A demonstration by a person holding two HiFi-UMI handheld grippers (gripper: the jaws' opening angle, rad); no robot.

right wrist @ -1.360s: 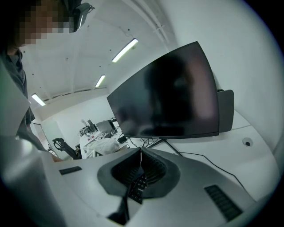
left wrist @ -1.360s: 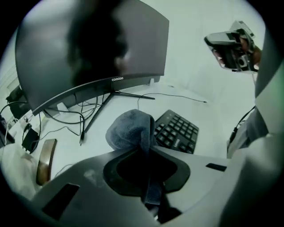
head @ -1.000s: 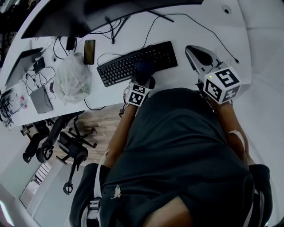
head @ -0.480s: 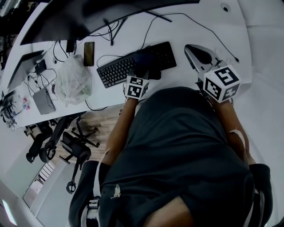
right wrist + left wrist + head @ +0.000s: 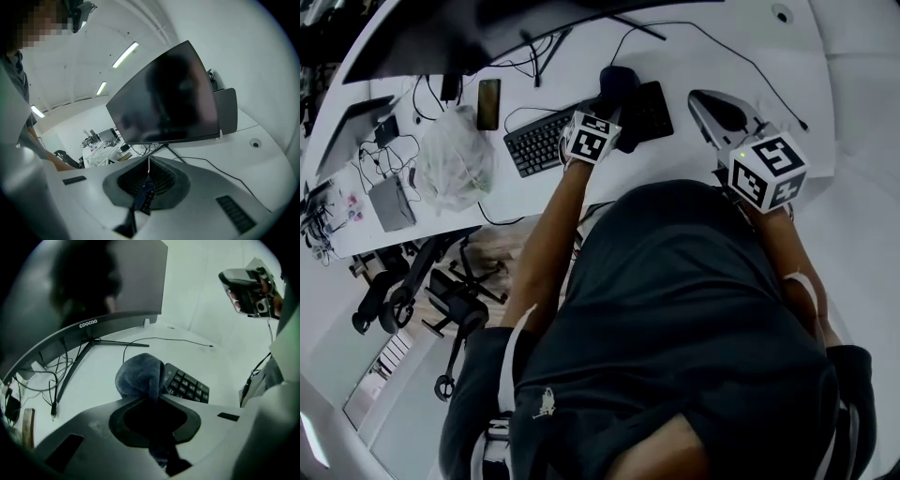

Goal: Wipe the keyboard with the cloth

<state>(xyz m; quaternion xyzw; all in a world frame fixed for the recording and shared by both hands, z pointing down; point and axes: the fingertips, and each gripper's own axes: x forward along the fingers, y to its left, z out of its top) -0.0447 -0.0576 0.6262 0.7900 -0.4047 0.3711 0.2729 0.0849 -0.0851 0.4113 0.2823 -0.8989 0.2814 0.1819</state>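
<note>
Step in hand, I'd say: mid-wipe, at the far end of a stroke. The left gripper (image 5: 151, 399) has its fingers clenched on a bunched dark blue-grey cloth (image 5: 139, 376), w/ the wad sticking out past the tips. From the head view the cloth (image 5: 617, 82) sits at the far side of the black keyboard (image 5: 539, 141), towards its right end, i.e. nearer the far edge of the white tabletop (image 5: 703, 66) than the near one. In the left gripper view the numpad keys (image 5: 190, 386) show just right of the wad, and the stand of a black curved monitor (image 5: 117, 282) is beyond it. Can't tell whether the cloth is pressing on the keys or is raised just off them.

The right gripper (image 5: 149, 164) hangs idle near the right part of the near edge, fingers pressed together w/ nothing between them, well apart from the keyboard.

Next move prob. calls for setting the wad flat on the key rows and dragging back towards the near edge, then working over to the left-hand keys, which look uncovered. Keep grip firm and pressure light so the keyboard doesn't skid; the right gripper could steady it if it does
</note>
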